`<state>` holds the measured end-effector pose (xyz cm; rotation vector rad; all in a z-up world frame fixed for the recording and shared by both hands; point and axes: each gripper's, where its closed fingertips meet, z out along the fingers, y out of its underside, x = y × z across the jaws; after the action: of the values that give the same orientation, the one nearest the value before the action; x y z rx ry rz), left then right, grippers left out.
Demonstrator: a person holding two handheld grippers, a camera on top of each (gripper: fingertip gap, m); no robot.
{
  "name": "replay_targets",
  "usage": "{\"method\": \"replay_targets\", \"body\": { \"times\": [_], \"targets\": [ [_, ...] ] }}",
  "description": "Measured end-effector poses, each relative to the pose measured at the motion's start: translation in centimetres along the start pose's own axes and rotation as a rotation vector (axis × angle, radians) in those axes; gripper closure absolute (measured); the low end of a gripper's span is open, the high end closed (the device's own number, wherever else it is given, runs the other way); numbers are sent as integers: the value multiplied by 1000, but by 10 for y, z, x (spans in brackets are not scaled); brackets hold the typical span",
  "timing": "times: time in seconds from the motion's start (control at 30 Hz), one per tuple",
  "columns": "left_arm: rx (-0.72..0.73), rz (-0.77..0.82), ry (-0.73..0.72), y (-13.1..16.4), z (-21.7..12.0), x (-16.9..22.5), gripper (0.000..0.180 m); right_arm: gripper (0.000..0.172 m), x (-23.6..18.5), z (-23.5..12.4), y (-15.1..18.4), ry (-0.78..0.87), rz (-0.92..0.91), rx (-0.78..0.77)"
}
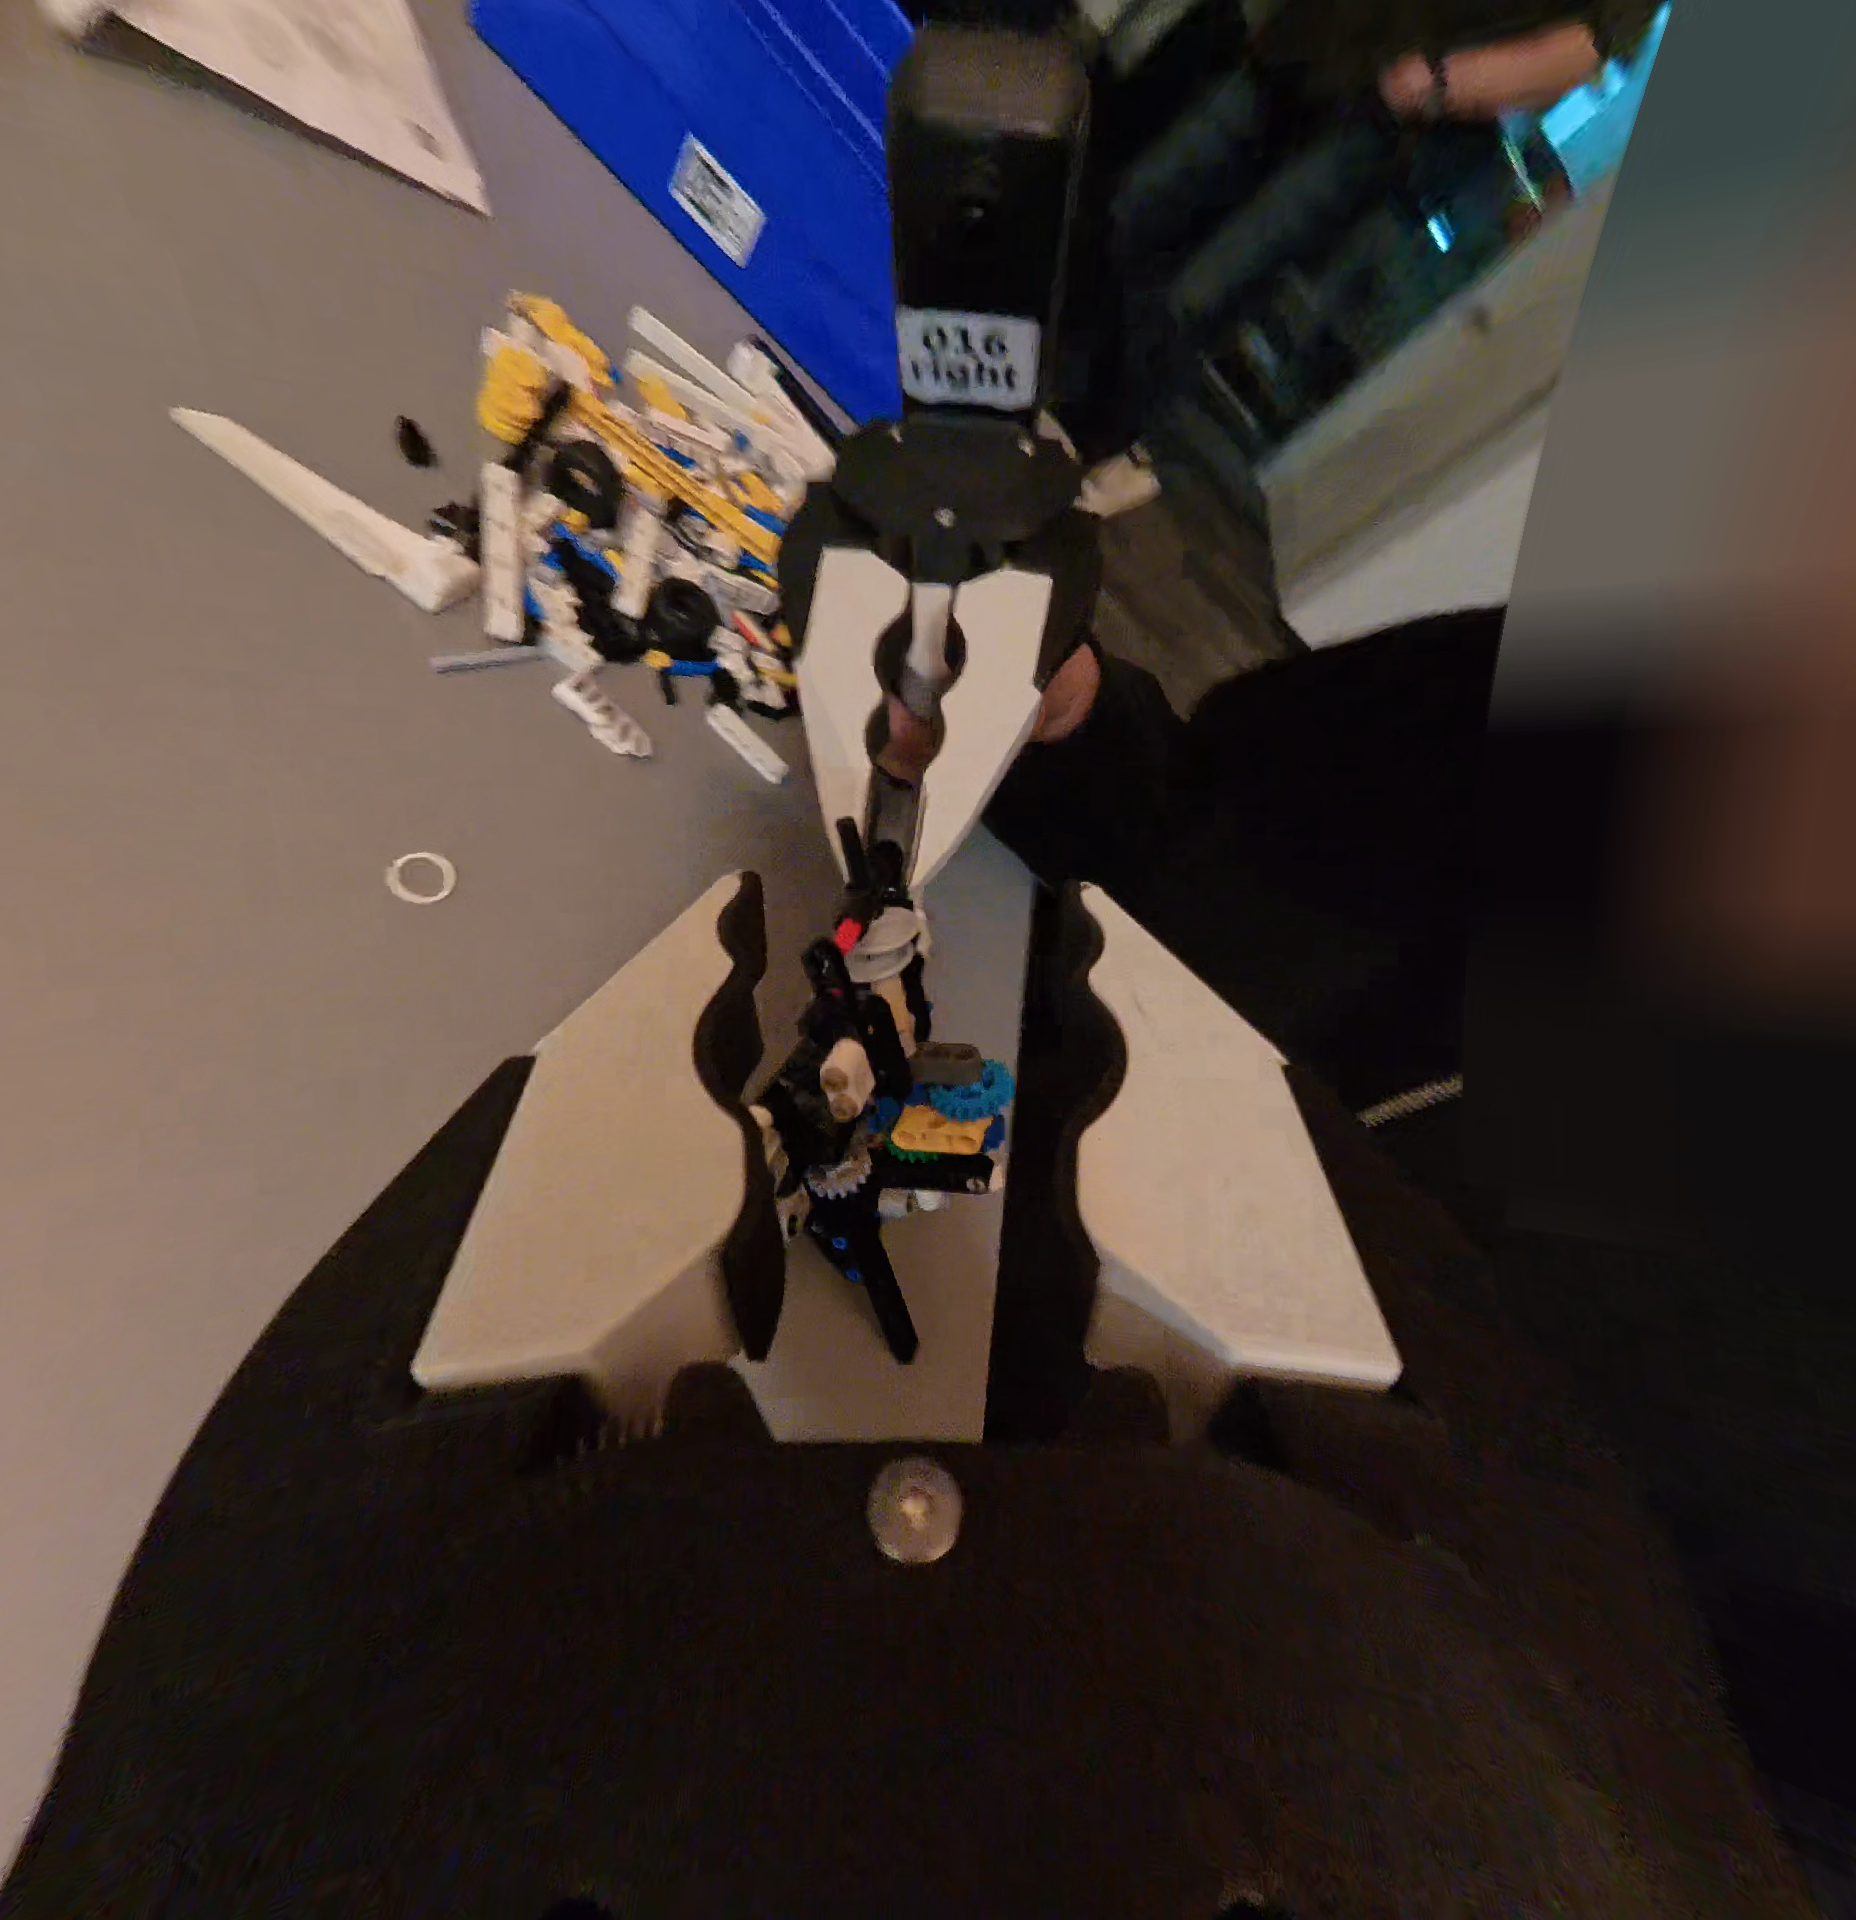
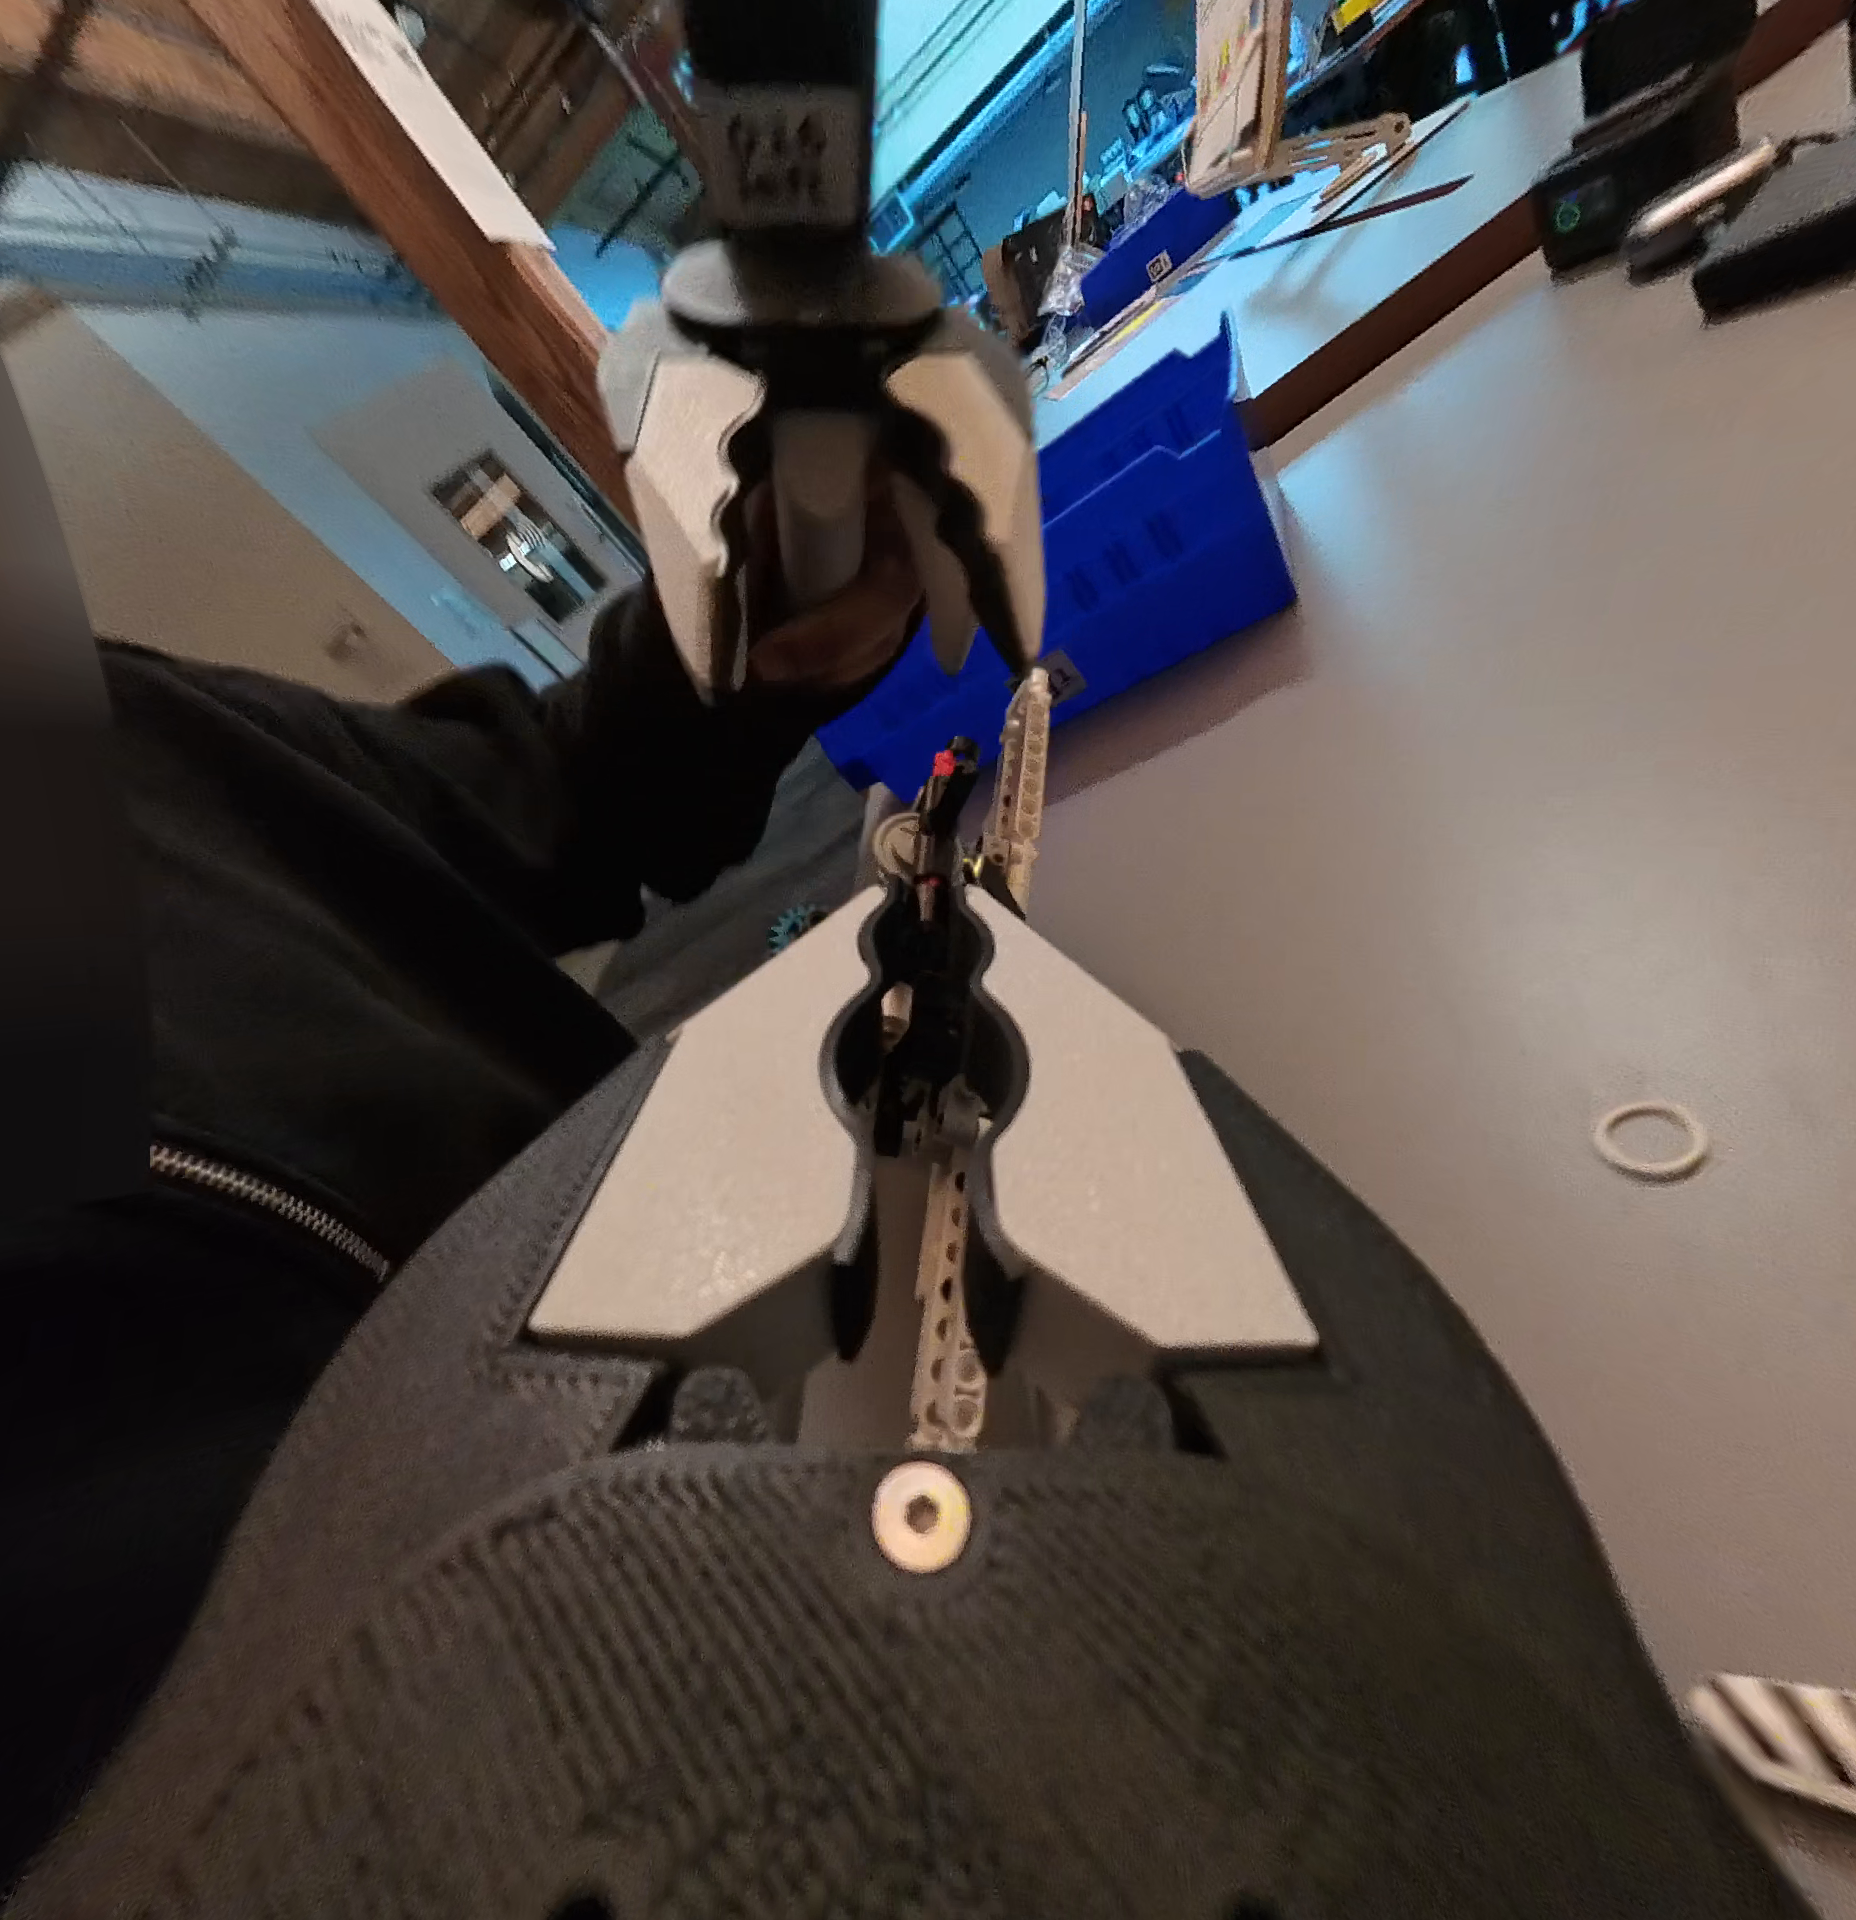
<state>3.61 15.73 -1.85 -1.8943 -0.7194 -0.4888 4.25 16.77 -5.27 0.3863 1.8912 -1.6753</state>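
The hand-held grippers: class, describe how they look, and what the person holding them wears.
Each hand-held gripper has two pale wedge fingers lined with wavy black pads, on a ribbed black base with a silver screw. A white label marks one handle. The person wears a black zipped jacket.

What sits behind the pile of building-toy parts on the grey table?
A blue bin with a white label lies behind the pile, white paper farther left. The right hand-held gripper covers the bin's right end.

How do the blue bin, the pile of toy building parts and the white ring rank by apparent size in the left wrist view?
1. Blue bin, largest, though cut off by the frame.
2. Pile of toy building parts.
3. White ring, smallest.
The ring lies nearer the camera, and it looks smallest anyway.
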Motion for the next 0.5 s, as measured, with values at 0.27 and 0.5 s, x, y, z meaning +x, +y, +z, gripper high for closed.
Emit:
{"method": "replay_targets", "body": {
  "times": [0.27, 0.5],
  "targets": [
    [-275, 30, 133, -1, 21, -12, 175, 165, 2, 0, -24, 16, -151, 22],
    [-175, -34, 172, -2, 24, -28, 176, 165, 16, -2, -21, 33, -92, 70]
  ]
}}
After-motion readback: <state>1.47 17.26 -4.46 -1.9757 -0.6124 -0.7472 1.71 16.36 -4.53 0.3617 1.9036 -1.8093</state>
